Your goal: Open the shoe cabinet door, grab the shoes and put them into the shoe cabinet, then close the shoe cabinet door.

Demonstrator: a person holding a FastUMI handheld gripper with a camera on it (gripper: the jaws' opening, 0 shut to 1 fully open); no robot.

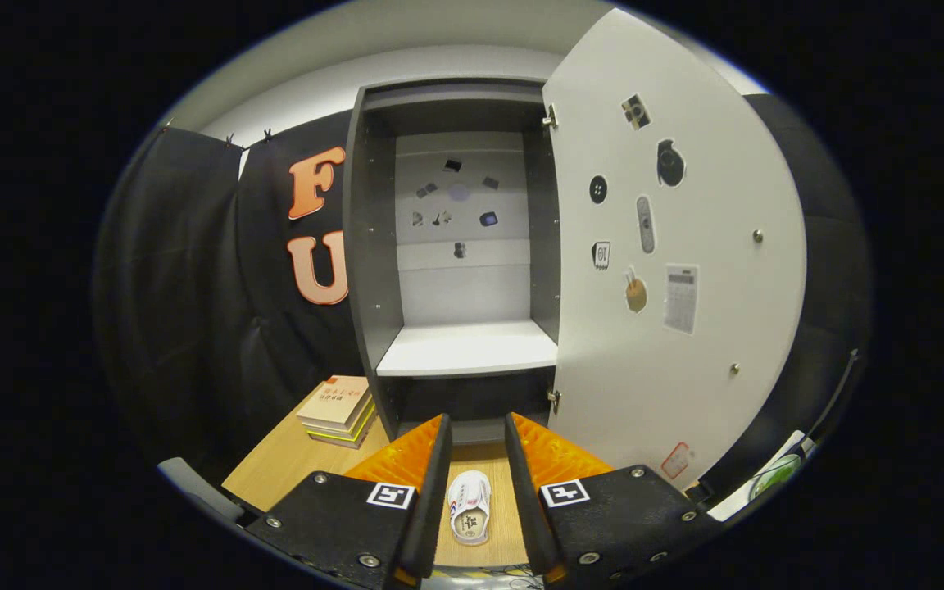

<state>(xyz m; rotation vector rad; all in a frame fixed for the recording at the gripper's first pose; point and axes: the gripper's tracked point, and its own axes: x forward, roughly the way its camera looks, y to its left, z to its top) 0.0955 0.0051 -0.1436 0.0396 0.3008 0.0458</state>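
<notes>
On the far left hangs the black cloth wall [193, 270] of the booth. Low down beside it is a wooden tabletop [283, 467]. A small pile of books [338, 410] lies on the tabletop, just to the left of the shoe cabinet [369, 270].

The shoe cabinet stands in the middle, at the back of the tabletop. It is dark on the sides and pale inside. One white shelf [467, 347] sits inside it with nothing on it. Little stickers dot the back wall [462, 205] above the shelf. Under the shelf is a dark gap.

Down low, in front of the cabinet, are the fingers [478, 447]. They are spread apart and hold nothing. A small white shoe [469, 507] lies flat on the tabletop in the gap between them. Its open top faces up. Neither finger touches the shoe. The shoe is outside the cabinet, well in front of it.

To the right, the cabinet door [718, 328] is swung wide open. It is white and hangs from hinges on the cabinet's right side. Its inner face has many stickers, too small to make out well. A few small screws show on it too.

At the far right, past the bottom corner of the door, a bit of something white and green [777, 474] peeks out. I cannot tell what it is.
</notes>
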